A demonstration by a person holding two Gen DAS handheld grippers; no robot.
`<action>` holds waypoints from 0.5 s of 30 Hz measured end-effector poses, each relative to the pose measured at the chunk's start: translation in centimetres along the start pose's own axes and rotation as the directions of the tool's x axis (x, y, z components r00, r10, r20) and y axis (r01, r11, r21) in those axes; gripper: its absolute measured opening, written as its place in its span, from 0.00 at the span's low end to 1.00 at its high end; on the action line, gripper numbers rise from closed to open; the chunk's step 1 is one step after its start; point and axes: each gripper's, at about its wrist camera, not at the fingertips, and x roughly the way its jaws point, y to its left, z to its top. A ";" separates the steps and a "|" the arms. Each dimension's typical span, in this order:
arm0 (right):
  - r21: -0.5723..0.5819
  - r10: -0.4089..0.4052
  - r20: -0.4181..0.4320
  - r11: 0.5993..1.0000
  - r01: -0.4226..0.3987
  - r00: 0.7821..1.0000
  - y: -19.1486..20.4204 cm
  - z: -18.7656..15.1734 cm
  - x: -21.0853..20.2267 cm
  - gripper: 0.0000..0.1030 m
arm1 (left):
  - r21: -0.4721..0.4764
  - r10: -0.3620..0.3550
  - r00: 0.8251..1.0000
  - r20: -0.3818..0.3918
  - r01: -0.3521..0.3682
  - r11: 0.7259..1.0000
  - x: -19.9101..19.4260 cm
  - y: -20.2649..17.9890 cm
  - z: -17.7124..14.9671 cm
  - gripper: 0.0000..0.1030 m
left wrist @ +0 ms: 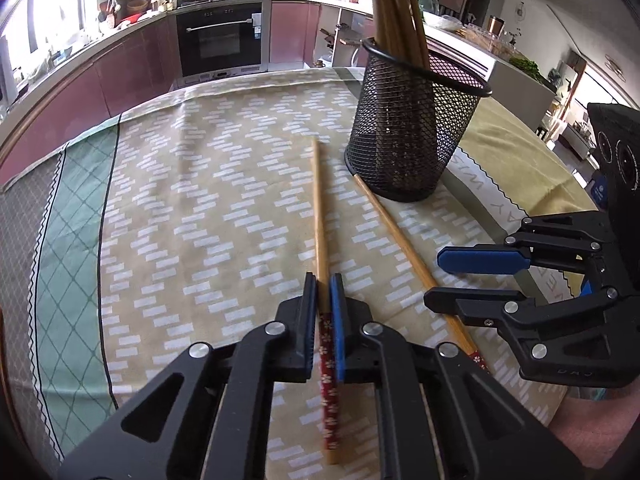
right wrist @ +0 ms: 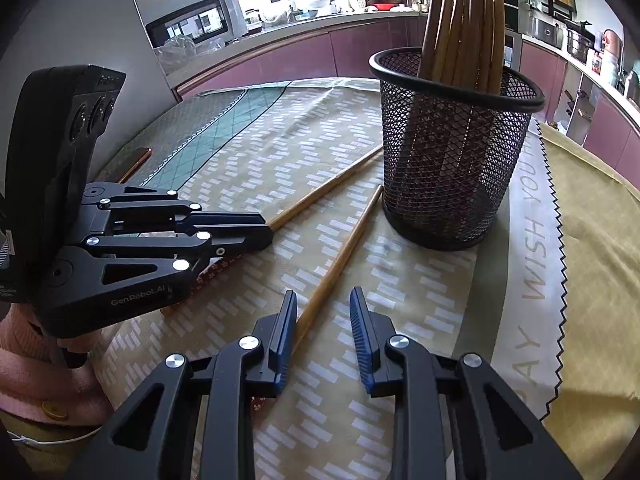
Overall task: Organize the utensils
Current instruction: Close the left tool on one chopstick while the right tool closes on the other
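Observation:
A black mesh holder [left wrist: 408,128] with several wooden chopsticks stands on the patterned tablecloth [left wrist: 200,208]; it also shows in the right wrist view [right wrist: 448,160]. My left gripper [left wrist: 323,284] is shut on a chopstick [left wrist: 320,208] with a red floral handle that lies on the cloth. A second chopstick [left wrist: 400,240] lies beside it, its tip by the holder's base. My right gripper [right wrist: 323,300] is open over that second chopstick [right wrist: 340,260], which passes by its left finger. The left gripper [right wrist: 264,232] shows at left in the right wrist view.
A yellow-green cloth with lettering [right wrist: 536,240] covers the table's right part. Kitchen counters and an oven [left wrist: 222,36] lie beyond the table's far edge. A person's pink sleeve [right wrist: 24,360] is at the lower left.

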 end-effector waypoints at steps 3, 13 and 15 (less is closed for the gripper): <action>0.001 0.000 0.001 1.000 0.000 1.000 0.0 0.0 0.0 0.24 | -0.024 0.006 1.000 0.005 -0.006 1.000 -0.4 0.2 -0.5 0.08; -0.012 0.006 -0.002 1.000 -0.006 1.000 0.3 0.0 0.1 0.15 | -0.064 -0.009 1.000 -0.012 0.008 0.998 -2.0 -0.2 -2.7 0.08; -0.016 0.007 -0.004 1.000 -0.007 1.000 0.2 0.0 0.1 0.14 | -0.054 -0.038 0.999 -0.021 0.037 0.998 -2.2 -0.6 -2.9 0.08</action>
